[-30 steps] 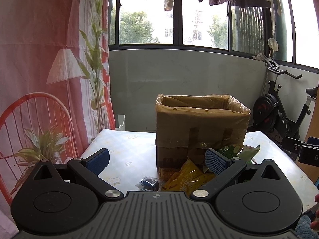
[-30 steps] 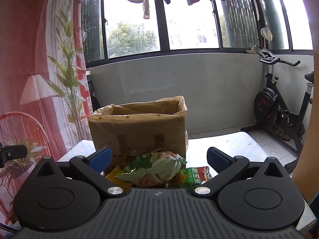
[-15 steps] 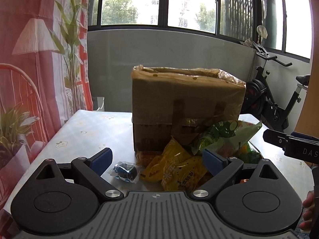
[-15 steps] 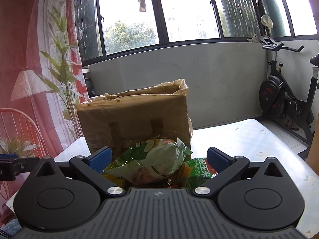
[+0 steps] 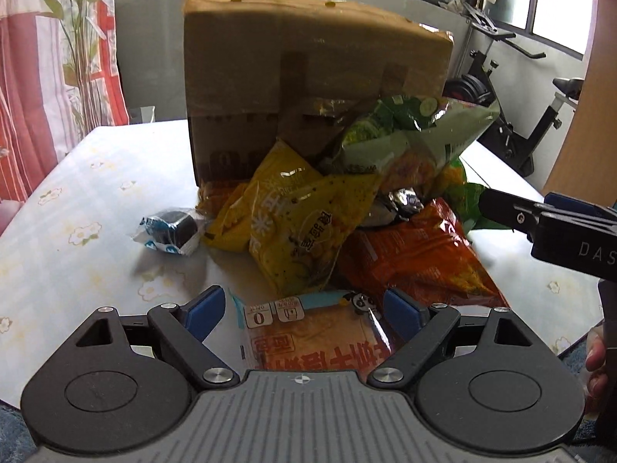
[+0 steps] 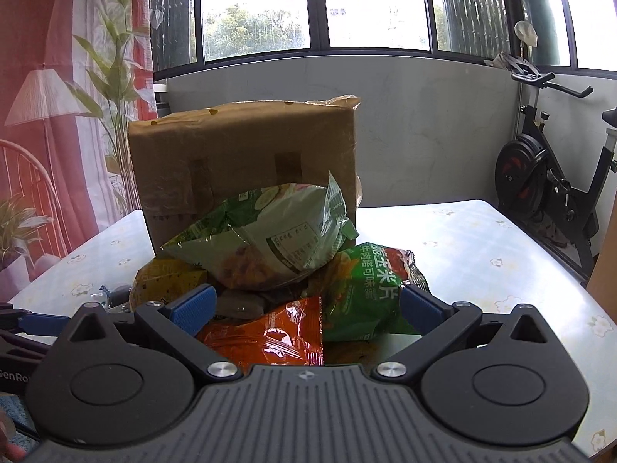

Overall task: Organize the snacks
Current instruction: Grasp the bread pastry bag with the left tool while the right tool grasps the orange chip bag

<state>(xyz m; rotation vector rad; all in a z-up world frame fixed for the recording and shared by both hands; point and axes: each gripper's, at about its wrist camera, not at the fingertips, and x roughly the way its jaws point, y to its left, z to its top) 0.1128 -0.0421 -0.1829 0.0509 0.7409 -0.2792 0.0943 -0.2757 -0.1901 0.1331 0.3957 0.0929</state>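
A snack pile lies on the table in front of a tall cardboard box (image 5: pixel 308 77) (image 6: pixel 246 162). It holds a yellow bag (image 5: pixel 304 220), a pale green bag (image 5: pixel 408 135) (image 6: pixel 266 239) on top, an orange-red bag (image 5: pixel 416 258) (image 6: pixel 270 335), a dark green bag (image 6: pixel 366 289) and a small dark cookie packet (image 5: pixel 169 229) off to the left. My left gripper (image 5: pixel 304 308) is low over a flat orange packet (image 5: pixel 312 332); its jaws are closing with the packet between them, pads clear of it. My right gripper (image 6: pixel 306 305) stands open just before the orange-red bag, holding nothing.
The table (image 5: pixel 77 212) wears a white flowered cloth. A red-and-white curtain (image 6: pixel 58 115) hangs at the left. An exercise bike (image 6: pixel 547 193) stands at the right beyond the table. A person's fingers (image 5: pixel 595 362) show at the right edge of the left wrist view.
Both grippers have come down toward the pile. The left one tilted downward, its fingers narrowed a little, and the flat orange packet now lies between them.
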